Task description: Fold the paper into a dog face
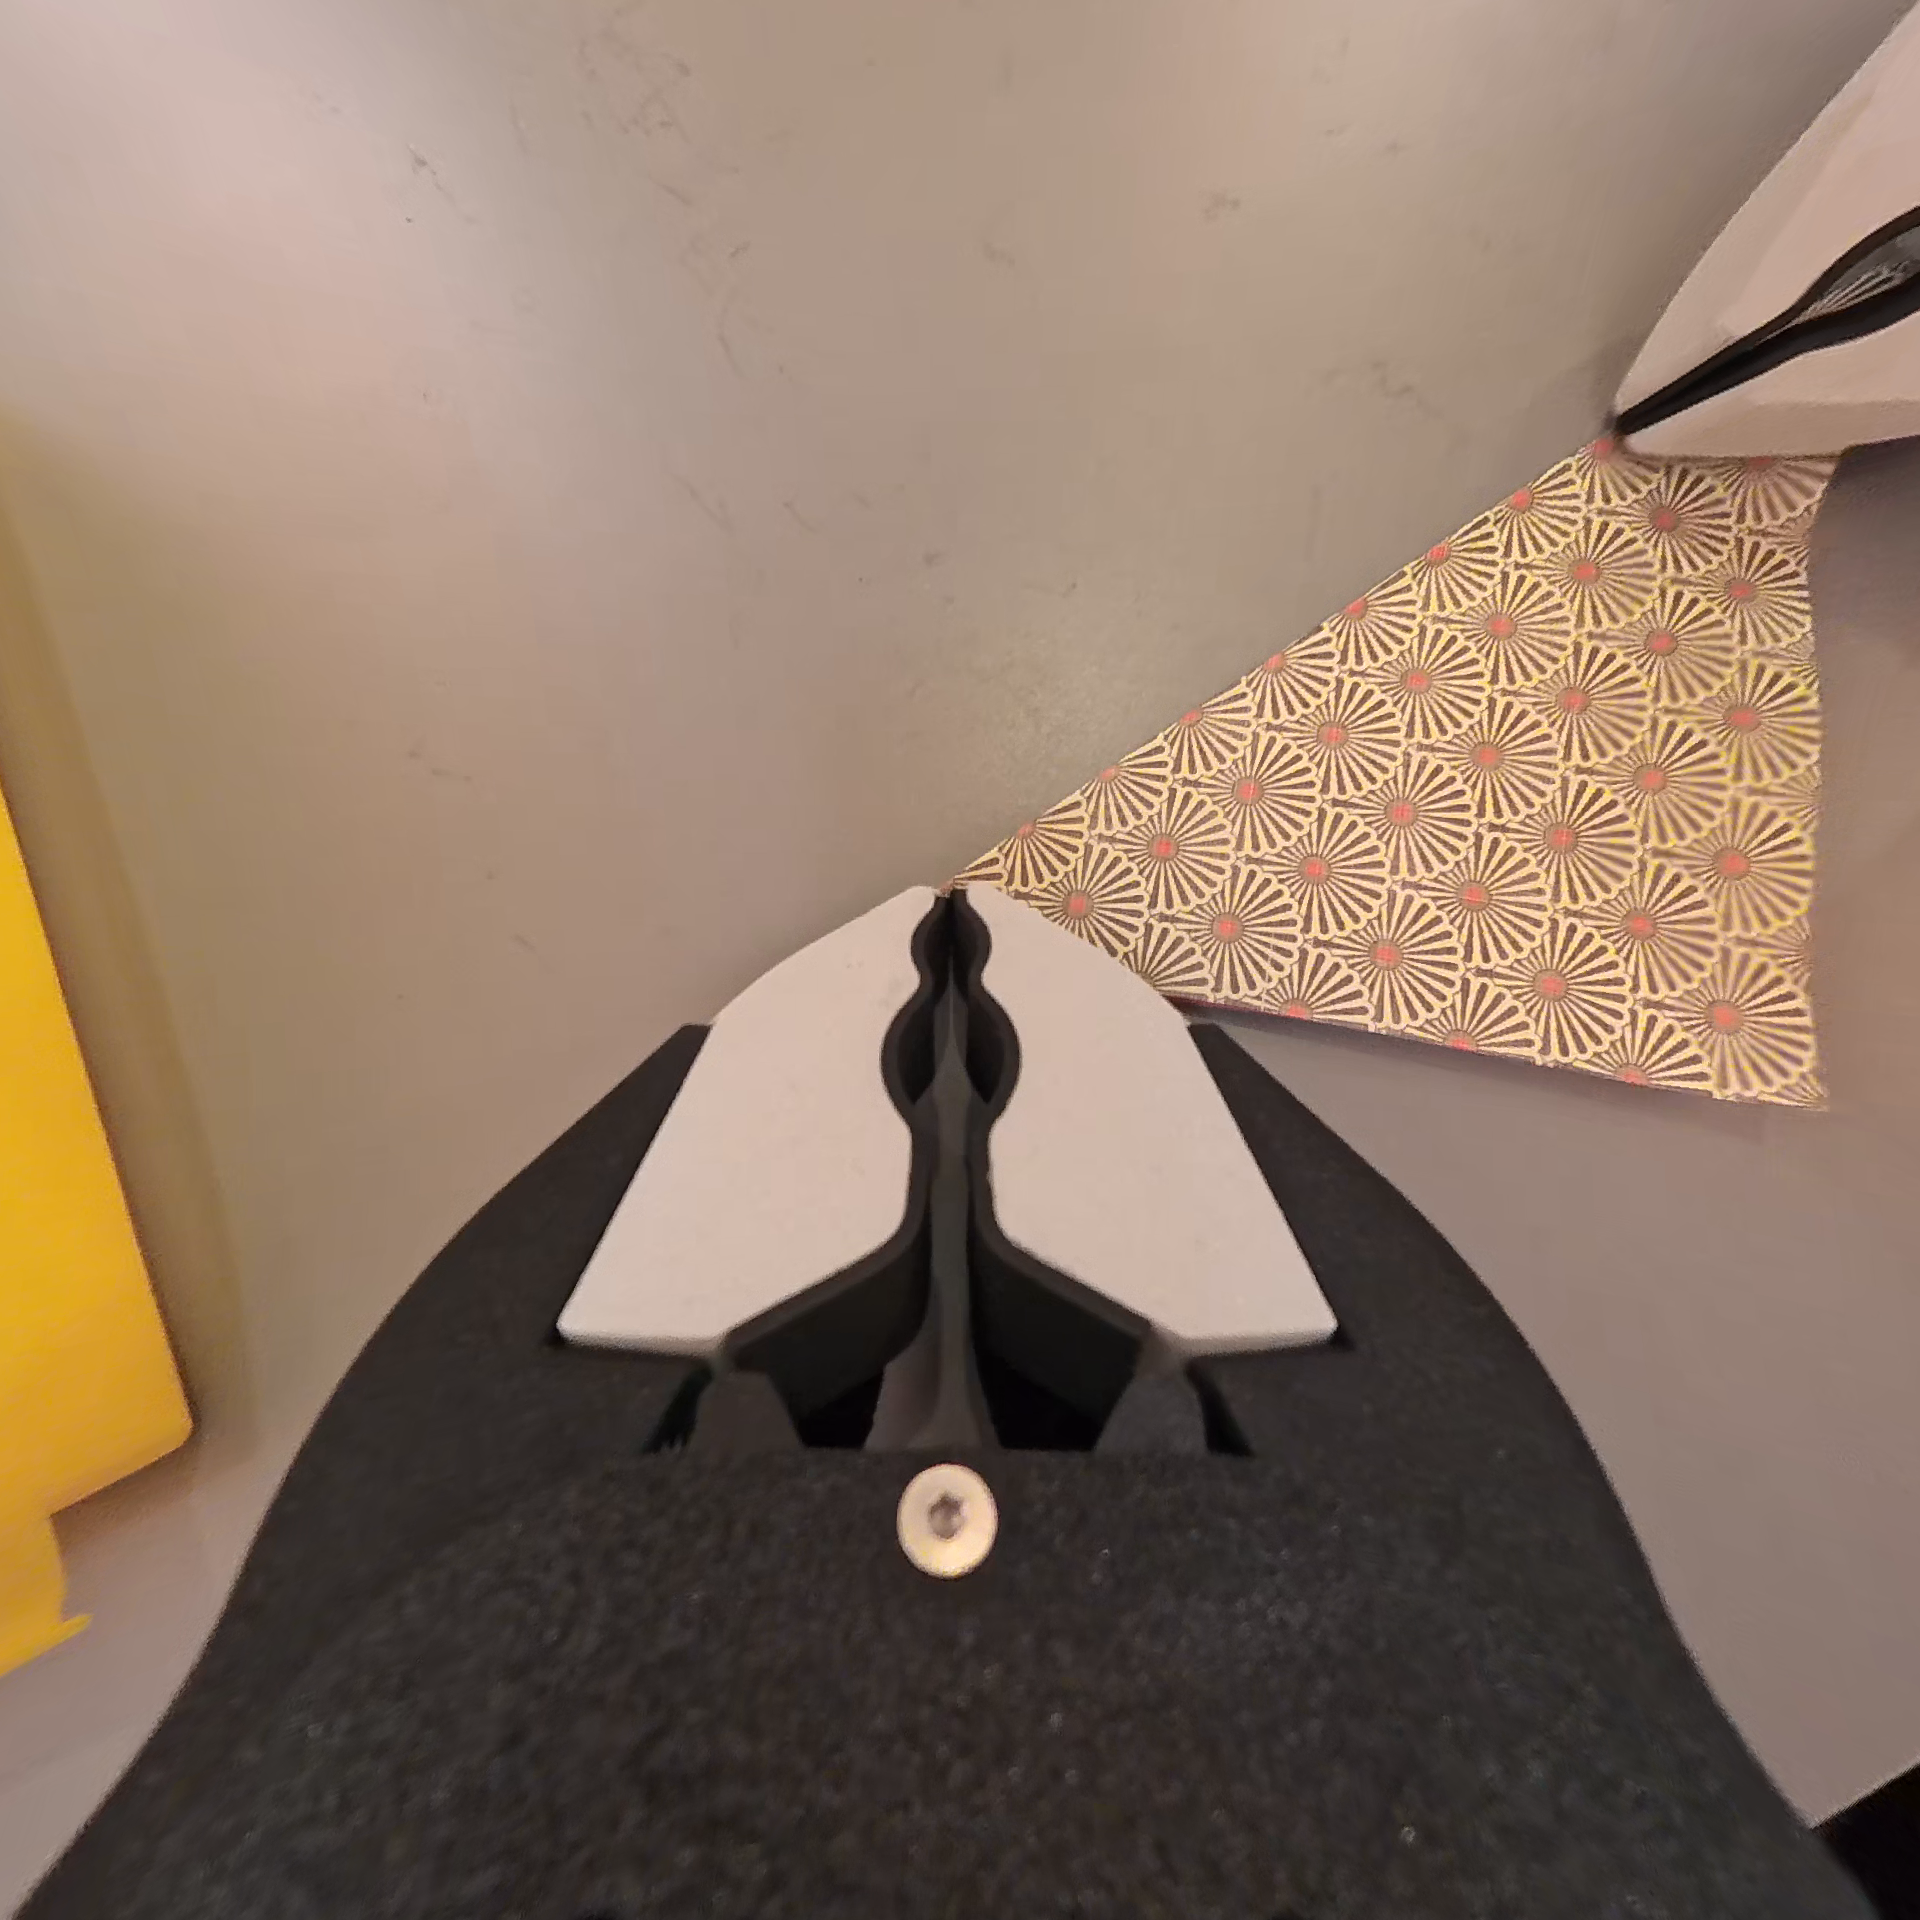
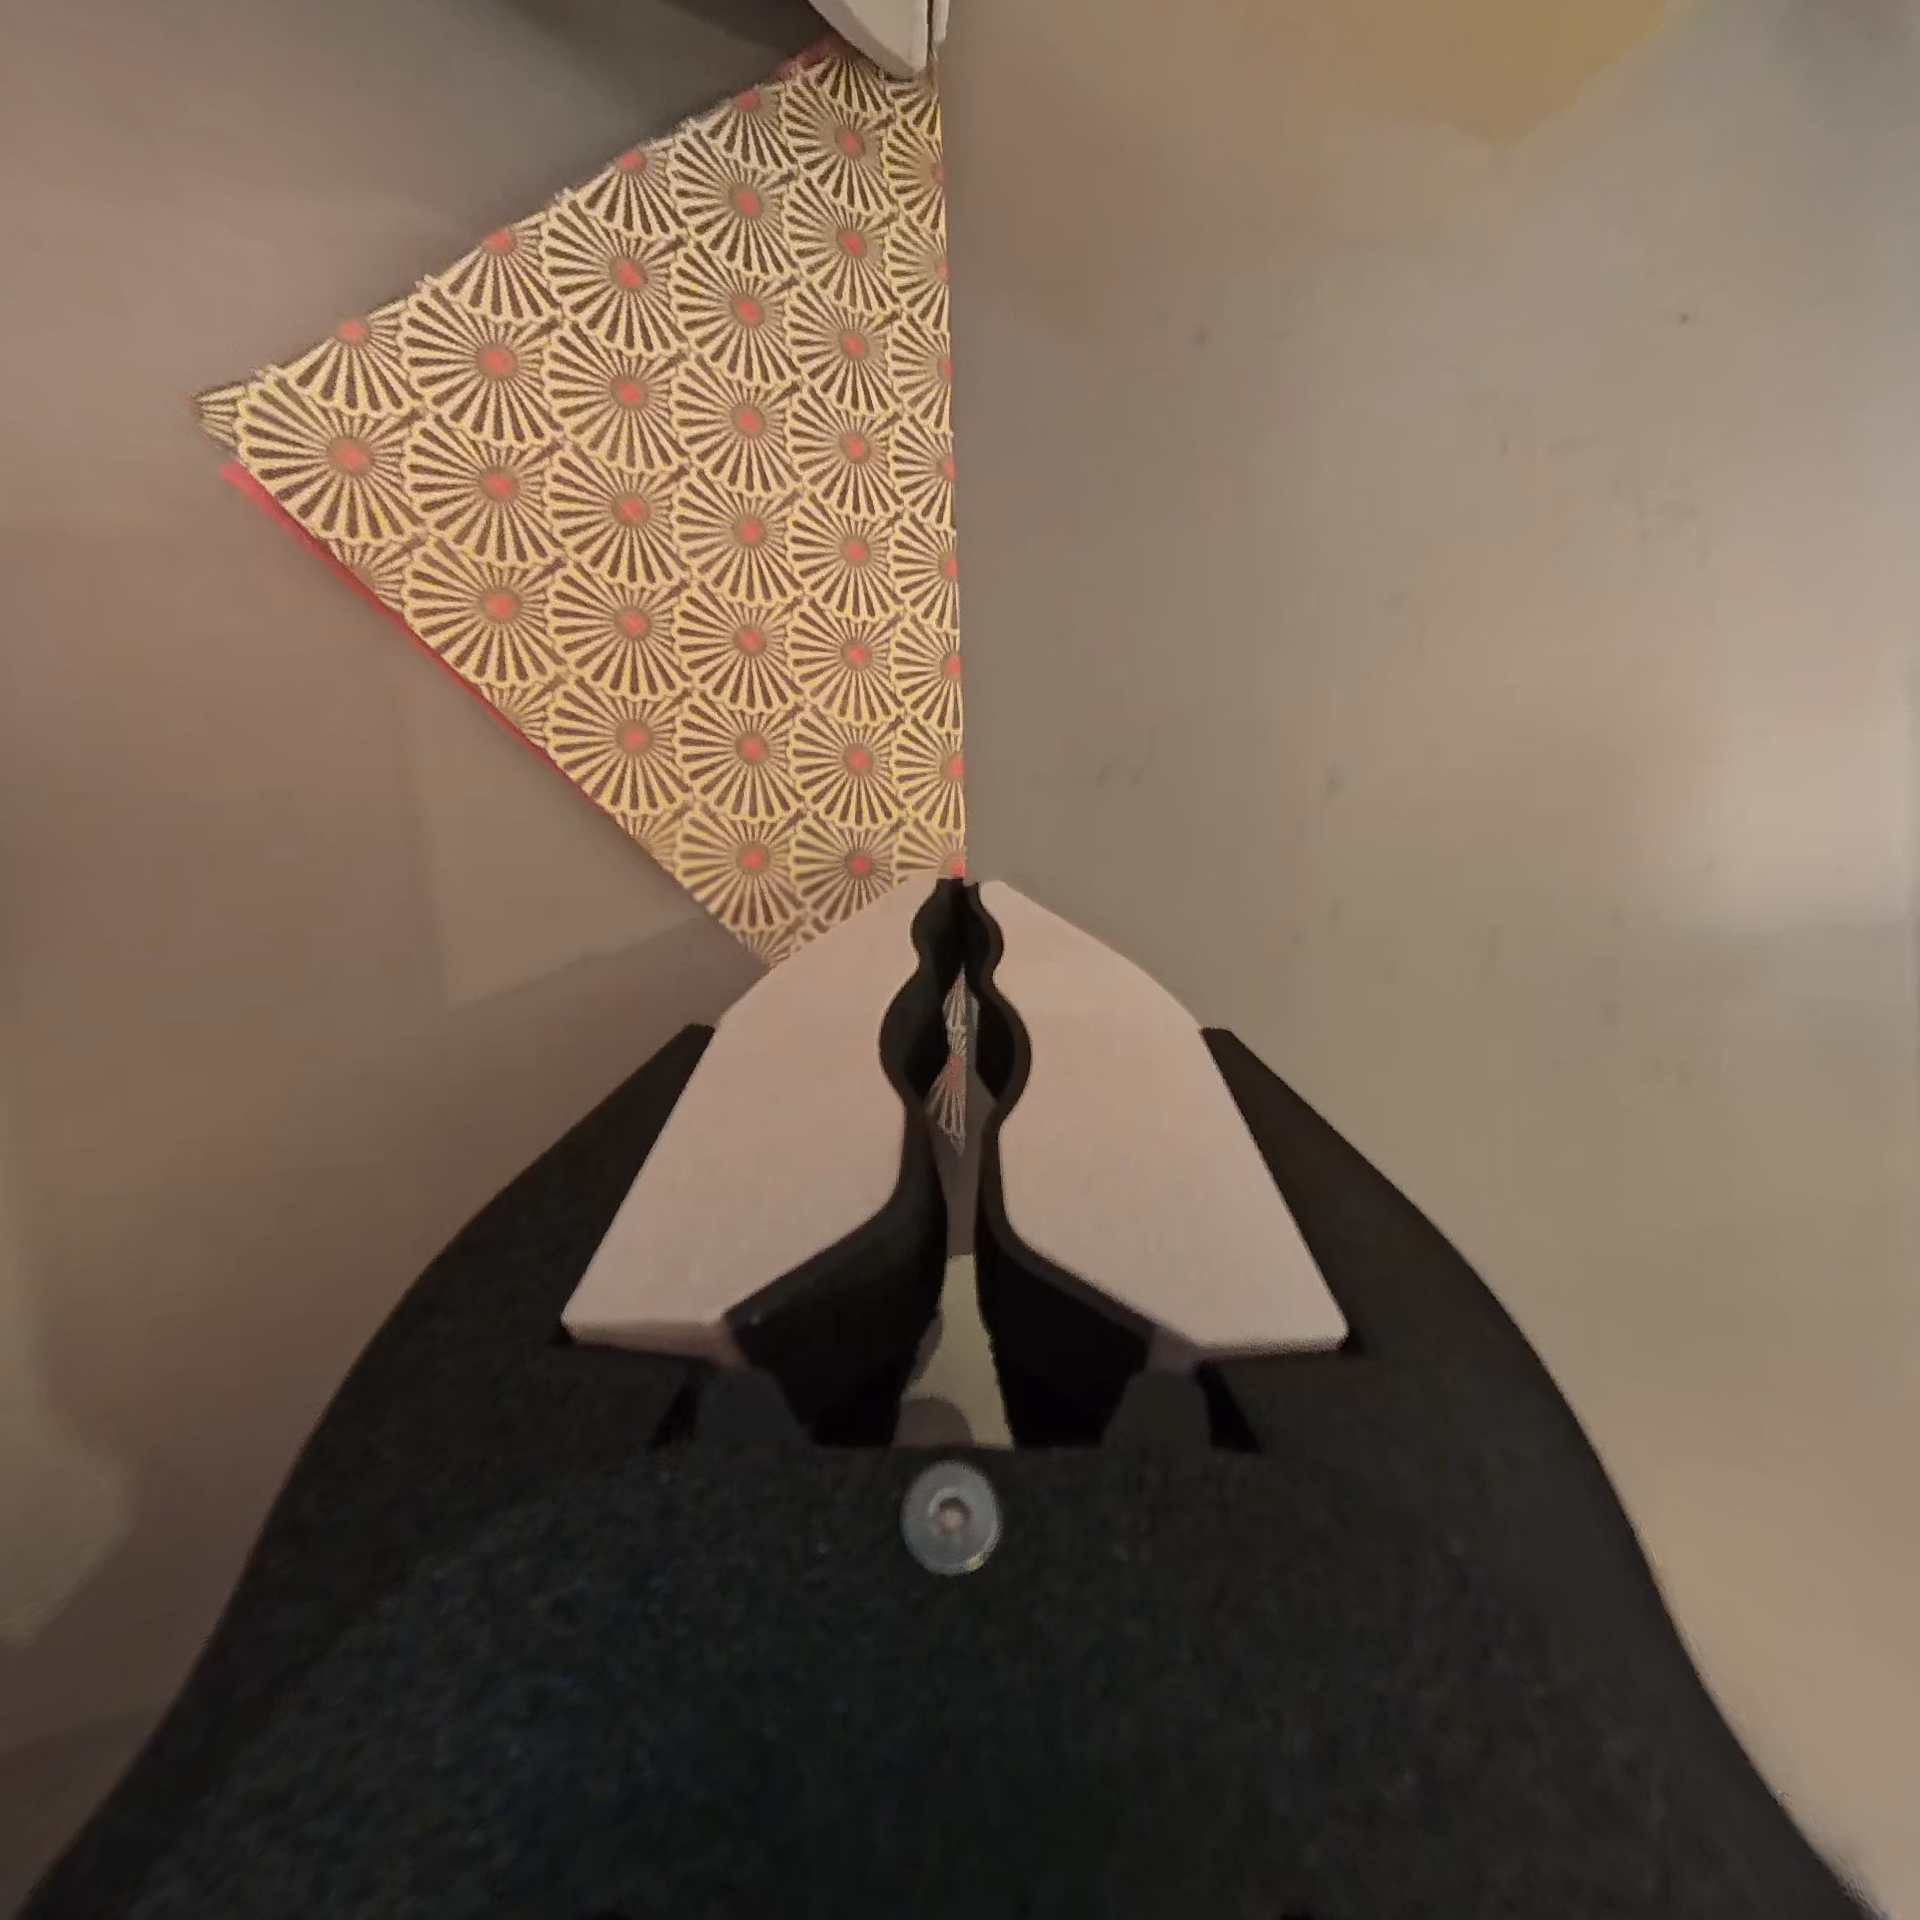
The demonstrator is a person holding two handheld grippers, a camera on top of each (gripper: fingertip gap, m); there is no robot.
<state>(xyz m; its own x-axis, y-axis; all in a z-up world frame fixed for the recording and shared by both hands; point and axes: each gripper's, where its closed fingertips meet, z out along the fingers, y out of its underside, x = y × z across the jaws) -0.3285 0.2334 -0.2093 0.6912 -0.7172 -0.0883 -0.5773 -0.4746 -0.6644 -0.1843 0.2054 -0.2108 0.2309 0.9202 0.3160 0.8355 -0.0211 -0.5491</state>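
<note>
Folded triangular floral-patterned paper (image 1: 1507,821) on grey table (image 1: 623,520), left gripper (image 1: 954,906) clamped on its corner, right gripper (image 2: 961,888) pinching the corner at 12 o'clock of its view, yellow plastic object (image 1: 62,1195) at 9 o'clock.

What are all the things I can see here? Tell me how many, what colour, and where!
Paper: one, folded into a triangle, gold and brown flower pattern with red dots, a pink edge peeking out underneath; on the table between the two tongs.
Table: one, plain grey with faint scuffs, under everything.
Yellow thing: one, bright yellow, at the left edge of the left wrist view; too cut off to say what it is.
Left tongs: one, pale fingers on a black body, shut, tips at one corner of the paper.
Right tongs: one, same colours, shut on the paper at the opposite corner.
</note>
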